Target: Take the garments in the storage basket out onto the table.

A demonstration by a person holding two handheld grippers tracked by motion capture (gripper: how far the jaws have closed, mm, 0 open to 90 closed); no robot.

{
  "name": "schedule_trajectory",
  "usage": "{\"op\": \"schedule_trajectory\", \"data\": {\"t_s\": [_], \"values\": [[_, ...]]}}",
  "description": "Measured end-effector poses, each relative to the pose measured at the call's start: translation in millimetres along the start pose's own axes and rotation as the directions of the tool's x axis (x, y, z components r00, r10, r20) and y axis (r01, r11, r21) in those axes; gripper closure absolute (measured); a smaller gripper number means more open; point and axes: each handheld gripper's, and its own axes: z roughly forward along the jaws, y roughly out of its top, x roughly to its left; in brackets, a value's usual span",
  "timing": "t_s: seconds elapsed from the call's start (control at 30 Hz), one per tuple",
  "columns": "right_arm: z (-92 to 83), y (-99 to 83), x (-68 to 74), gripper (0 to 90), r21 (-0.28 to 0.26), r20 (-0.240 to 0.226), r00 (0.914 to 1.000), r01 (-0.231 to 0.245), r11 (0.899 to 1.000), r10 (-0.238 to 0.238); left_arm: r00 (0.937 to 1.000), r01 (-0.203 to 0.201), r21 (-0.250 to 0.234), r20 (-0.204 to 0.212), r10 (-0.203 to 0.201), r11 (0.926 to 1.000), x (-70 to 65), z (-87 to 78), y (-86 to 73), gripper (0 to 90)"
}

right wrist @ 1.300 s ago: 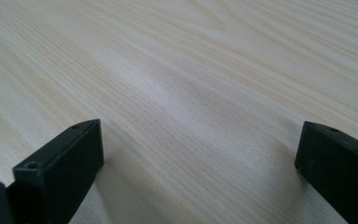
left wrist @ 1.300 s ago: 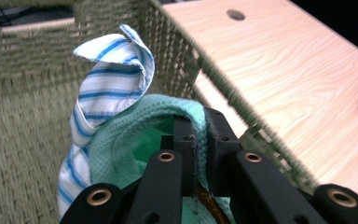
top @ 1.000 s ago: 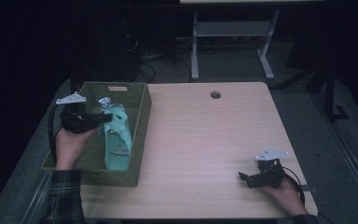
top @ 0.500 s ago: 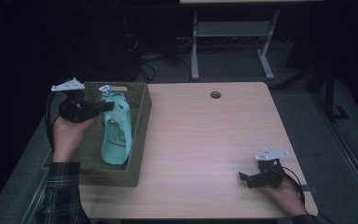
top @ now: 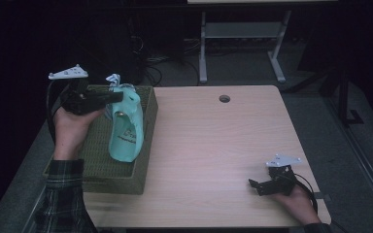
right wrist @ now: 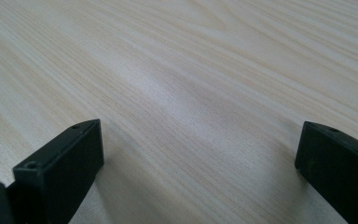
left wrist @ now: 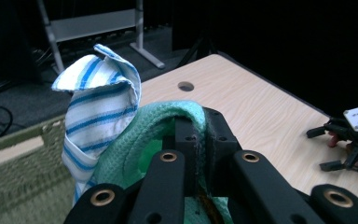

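Over green basket (top: pixel 148 127), left jaws grip teal cloth (top: pixel 126 131); right jaws spread.

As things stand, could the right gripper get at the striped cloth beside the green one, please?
Probably not without a long reach: the right gripper rests open at the table's near right corner, while the striped cloth hangs at the basket on the far left, against the green cloth that the left gripper clamps.

The green cloth (top: pixel 125 131) carries dark lettering, too small and creased to read.
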Motion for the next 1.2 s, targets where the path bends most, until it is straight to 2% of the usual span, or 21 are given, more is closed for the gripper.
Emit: {"op": "schedule_trajectory", "data": {"t_s": [0.33,0.6,0.63,0.87,1.2], "values": [[0.0,0.0,0.0,0.6,0.0,0.0,1.0,0.0,1.0,0.0,0.9983,-0.03,-0.035,0.049,0.031,0.9989,-13.8,6.4,17.3,85.3],[0.0,0.0,0.0,0.6,0.0,0.0,1.0,0.0,1.0,0.0,0.9935,-0.043,-0.061,0.103,0.049,0.9972,-26.9,18.3,26.1,85.3],[0.0,0.0,0.0,0.6,0.0,0.0,1.0,0.0,1.0,0.0,0.9912,-0.047,-0.064,0.121,0.054,0.9969,-29.9,21.5,28.8,85.2],[0.0,0.0,0.0,0.5,-0.001,0.0,1.0,0.0,1.0,0.0,0.9844,-0.052,-0.069,0.164,0.063,0.9963,-40.8,36.5,34.5,85.2],[0.1,0.0,0.0,0.5,-0.002,-0.001,1.0,0.0,1.0,0.0,0.9737,-0.064,-0.062,0.215,0.076,0.9961,-55.2,59.3,34.5,85.2]]}}
